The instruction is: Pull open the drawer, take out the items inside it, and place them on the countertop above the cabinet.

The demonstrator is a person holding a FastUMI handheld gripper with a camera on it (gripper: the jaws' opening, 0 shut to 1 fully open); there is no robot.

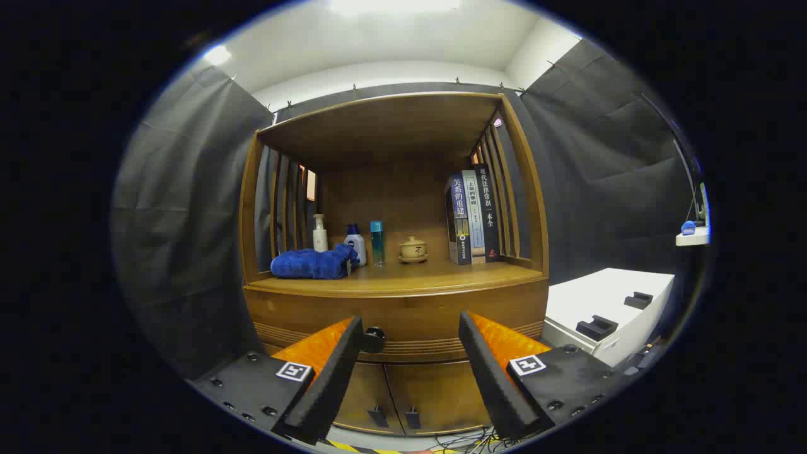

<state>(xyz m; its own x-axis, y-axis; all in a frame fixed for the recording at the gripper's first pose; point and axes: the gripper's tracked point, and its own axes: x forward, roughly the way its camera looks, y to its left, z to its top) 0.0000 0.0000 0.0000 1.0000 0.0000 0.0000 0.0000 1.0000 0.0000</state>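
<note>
- Gripper [410,331] fingers spread wide, holding nothing.
- Drawer [403,321] shut; its black knob [373,339] sits beside the left finger (not between them).
- Nothing removed yet; countertop [403,277] placement pending.

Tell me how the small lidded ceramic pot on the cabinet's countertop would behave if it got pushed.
The small beige lidded ceramic pot looks hard and glazed, so probably stiff and breakable if knocked off. It sits on a saucer, so a push may slide both together. Its lid seems loose and might rattle or tip. The open tongs are well short of it, near the black drawer knob.
</note>
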